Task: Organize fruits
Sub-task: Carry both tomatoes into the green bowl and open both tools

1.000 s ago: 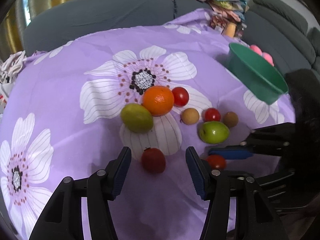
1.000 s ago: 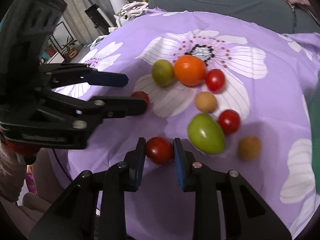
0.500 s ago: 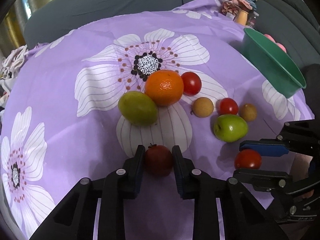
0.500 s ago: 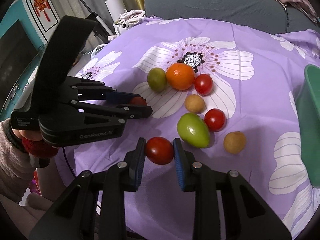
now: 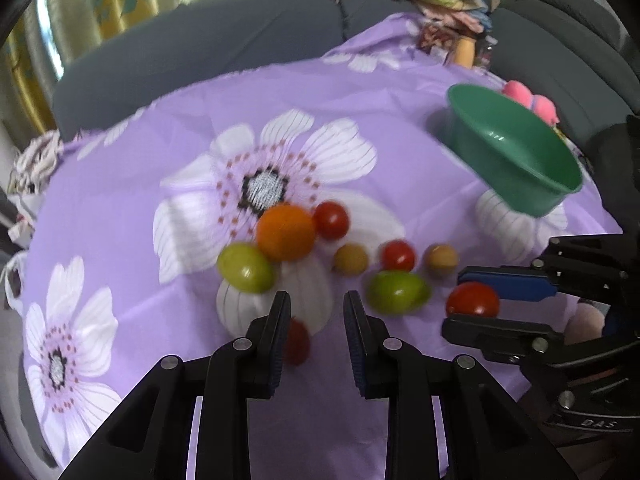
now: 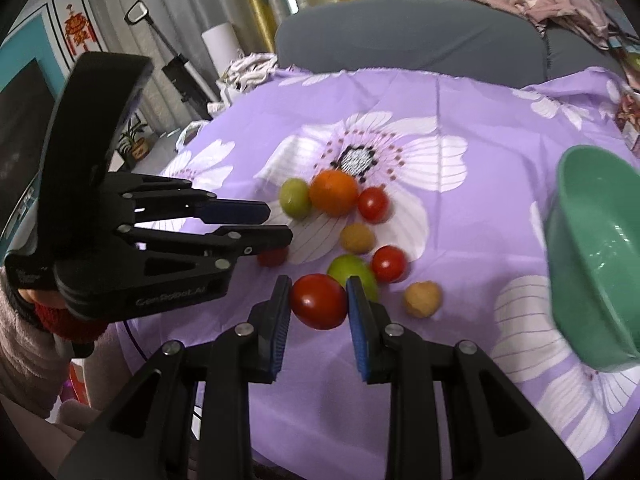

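Observation:
My right gripper (image 6: 319, 300) is shut on a red tomato (image 6: 319, 301) and holds it above the purple cloth; it also shows in the left wrist view (image 5: 473, 300). My left gripper (image 5: 316, 316) has nothing between its pads; a dark red fruit (image 5: 298, 341) lies on the cloth below its left finger. An orange (image 5: 285, 232), green fruits (image 5: 246, 267) (image 5: 397, 292), red tomatoes (image 5: 331, 219) (image 5: 397, 255) and small brown fruits (image 5: 351, 259) (image 5: 441, 258) lie in a cluster. A green bowl (image 5: 516, 152) sits at the right.
The flowered purple cloth (image 5: 120, 184) covers a round table that drops off at its edges. A grey sofa (image 5: 200, 48) with piled clothes stands behind. Pink items (image 5: 528, 98) lie behind the bowl.
My left gripper rose and the dark red fruit slipped out, staying on the cloth. My right gripper lifted the red tomato off the cloth.

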`<move>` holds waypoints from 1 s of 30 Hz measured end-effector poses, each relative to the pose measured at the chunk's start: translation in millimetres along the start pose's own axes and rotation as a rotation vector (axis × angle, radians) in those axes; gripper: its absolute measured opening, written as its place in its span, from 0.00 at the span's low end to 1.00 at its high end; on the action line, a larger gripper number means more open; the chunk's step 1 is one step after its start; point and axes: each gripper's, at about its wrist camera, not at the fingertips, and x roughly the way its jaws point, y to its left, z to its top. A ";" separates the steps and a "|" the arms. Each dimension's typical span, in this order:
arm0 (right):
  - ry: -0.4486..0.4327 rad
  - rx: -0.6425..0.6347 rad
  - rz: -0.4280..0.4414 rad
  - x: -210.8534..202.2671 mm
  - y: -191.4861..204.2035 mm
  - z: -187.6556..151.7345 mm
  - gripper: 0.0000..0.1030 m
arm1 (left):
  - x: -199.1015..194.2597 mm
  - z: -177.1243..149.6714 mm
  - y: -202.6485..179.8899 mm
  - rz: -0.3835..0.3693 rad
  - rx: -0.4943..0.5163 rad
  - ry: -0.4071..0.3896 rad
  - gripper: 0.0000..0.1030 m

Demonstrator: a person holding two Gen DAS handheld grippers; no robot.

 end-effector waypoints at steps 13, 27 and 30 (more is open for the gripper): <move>-0.138 0.071 -0.108 -60.8 -39.9 8.8 0.27 | -21.7 43.1 -53.0 -0.014 0.117 -0.110 0.27; -0.228 0.189 -0.230 -99.9 -98.2 5.1 0.27 | -15.6 86.5 -110.1 -0.083 0.233 -0.159 0.27; -0.240 0.212 -0.256 -105.3 -110.1 4.4 0.27 | -11.4 95.9 -123.9 -0.104 0.262 -0.164 0.27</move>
